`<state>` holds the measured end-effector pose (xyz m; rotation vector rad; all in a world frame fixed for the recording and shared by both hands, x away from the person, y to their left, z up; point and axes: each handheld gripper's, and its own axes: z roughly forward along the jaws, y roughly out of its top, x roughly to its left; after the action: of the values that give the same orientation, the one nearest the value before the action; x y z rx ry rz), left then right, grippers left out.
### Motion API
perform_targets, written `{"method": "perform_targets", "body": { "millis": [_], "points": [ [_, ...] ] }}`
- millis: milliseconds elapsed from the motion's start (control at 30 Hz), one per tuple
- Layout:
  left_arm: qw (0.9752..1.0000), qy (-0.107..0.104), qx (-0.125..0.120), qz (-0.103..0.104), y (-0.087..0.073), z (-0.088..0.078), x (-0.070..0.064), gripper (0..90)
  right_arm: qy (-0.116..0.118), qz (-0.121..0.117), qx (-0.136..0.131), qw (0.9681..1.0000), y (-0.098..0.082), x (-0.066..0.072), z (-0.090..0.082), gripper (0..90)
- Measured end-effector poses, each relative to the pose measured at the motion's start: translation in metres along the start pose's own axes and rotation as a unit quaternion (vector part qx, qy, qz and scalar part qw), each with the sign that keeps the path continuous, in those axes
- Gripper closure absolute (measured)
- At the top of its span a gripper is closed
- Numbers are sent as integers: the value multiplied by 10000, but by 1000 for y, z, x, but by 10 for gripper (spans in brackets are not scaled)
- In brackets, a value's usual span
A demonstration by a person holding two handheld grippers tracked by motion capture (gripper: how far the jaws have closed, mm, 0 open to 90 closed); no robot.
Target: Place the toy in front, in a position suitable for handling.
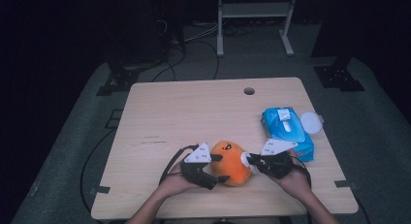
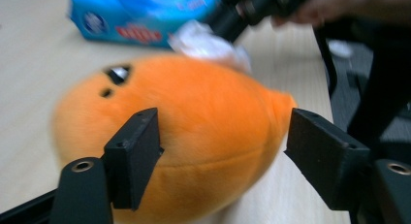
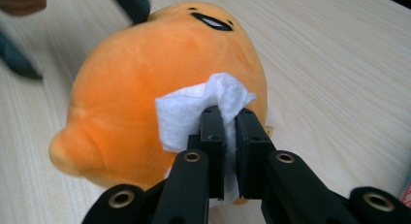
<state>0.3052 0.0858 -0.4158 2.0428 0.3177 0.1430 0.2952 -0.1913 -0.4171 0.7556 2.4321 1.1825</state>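
An orange plush toy with a small face lies near the front edge of the wooden table. My left gripper straddles its left end, one pad against its side and the other touching its pointed tip. My right gripper is shut on a crumpled white wipe and presses it against the plush's right side.
A blue pack of wet wipes lies at the right of the table with its white lid flipped open. A cable hole sits near the far edge. A metal stand is on the floor beyond.
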Motion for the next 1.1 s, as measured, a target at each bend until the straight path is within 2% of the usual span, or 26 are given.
{"method": "perform_targets", "body": {
  "millis": [33, 67, 133, 167, 267, 333, 367, 400, 433, 467, 500, 533, 600, 633, 700, 733, 767, 800, 833, 867, 900, 933, 967, 1000, 1033, 1100],
  "points": [
    [10000, 0, 0, 0, 0, 0, 0, 233, 0, 0, 0, 10000, 0, 0, 0, 830],
    [9986, 451, -257, -77, 0, -2, 9, 217, 22, -45, -19, 10000, 1, 1, 0, 830],
    [9960, 828, -262, -202, -2, 2, 17, 233, 47, -117, -30, 9999, 2, 3, 0, 830],
    [9951, 948, -169, -244, -3, 5, 21, 240, 70, -141, -42, 9999, 3, 5, -2, 830],
    [9952, 834, -129, -486, -8, 11, 25, 239, 158, -280, -129, 9994, 10, 16, -11, 831],
    [9954, 814, -98, -504, -10, 12, 24, 239, 411, -301, -150, 9986, 12, 24, -15, 831],
    [9954, 814, -98, -504, -10, 12, 24, 239, 411, -301, -150, 9986, 12, 24, -15, 831],
    [9958, 778, -45, -488, -10, 12, 21, 239, 452, -400, -71, 9981, 10, 32, -14, 831],
    [9958, 778, -45, -488, -10, 12, 21, 242, 428, -407, -41, 9982, 9, 34, -12, 831],
    [9967, 686, 34, -430, -9, 9, 19, 249, 385, -396, -17, 9985, 8, 32, -10, 831],
    [9967, 686, 34, -430, -9, 9, 19, 259, 329, -356, 5, 9988, 7, 29, -8, 831],
    [9982, 421, 93, -428, -8, 6, 14, 259, 296, -320, 19, 9990, 6, 25, -7, 831],
    [9992, 68, 283, -270, -7, 0, 11, 252, 200, -220, 24, 9996, 4, 17, -6, 832],
    [9993, -58, 334, -129, -7, -3, 11, 253, 136, -172, 25, 9998, 3, 14, -6, 832],
    [9994, -111, 326, -63, -6, -6, 12, 242, 182, -78, 13, 9998, 1, 8, -9, 831],
    [9997, -5, 203, -161, -2, -7, 19, 185, 213, -75, 0, 9997, 0, 7, -9, 830],
    [9997, -5, 203, -161, -2, -7, 19, 123, 213, -75, 0, 9997, 0, 7, -9, 830],
    [9994, 18, 86, -331, 1, -3, 30, 91, 346, -155, -27, 9993, -1, 7, -9, 830],
    [9992, -44, 18, -400, 1, 0, 36, 79, 390, -206, -29, 9990, -1, 7, -9, 830],
    [9991, -146, 56, -403, 1, 5, 42, 69, 409, -253, -15, 9988, 0, 8, -8, 830],
    [9984, -341, 147, -427, 1, 11, 48, 67, 458, -296, -22, 9985, 0, 8, -8, 830],
    [9959, -670, 274, -552, -1, 17, 54, 67, 498, -301, -11, 9983, 1, 7, -8, 830],
    [9919, -1017, 406, -638, -2, 23, 58, 70, 522, -299, -4, 9982, 1, 6, -7, 830],
    [9913, -1085, 438, -596, -4, 28, 57, 73, 557, -291, -2, 9980, 1, 5, -7, 829],
    [9924, -1021, 485, -494, -5, 30, 55, 97, 572, -285, 10, 9980, 1, 4, -7, 829],
    [9941, -897, 407, -452, -4, 27, 53, 231, 588, -240, 30, 9980, 1, 3, -6, 830]
  ]
}}
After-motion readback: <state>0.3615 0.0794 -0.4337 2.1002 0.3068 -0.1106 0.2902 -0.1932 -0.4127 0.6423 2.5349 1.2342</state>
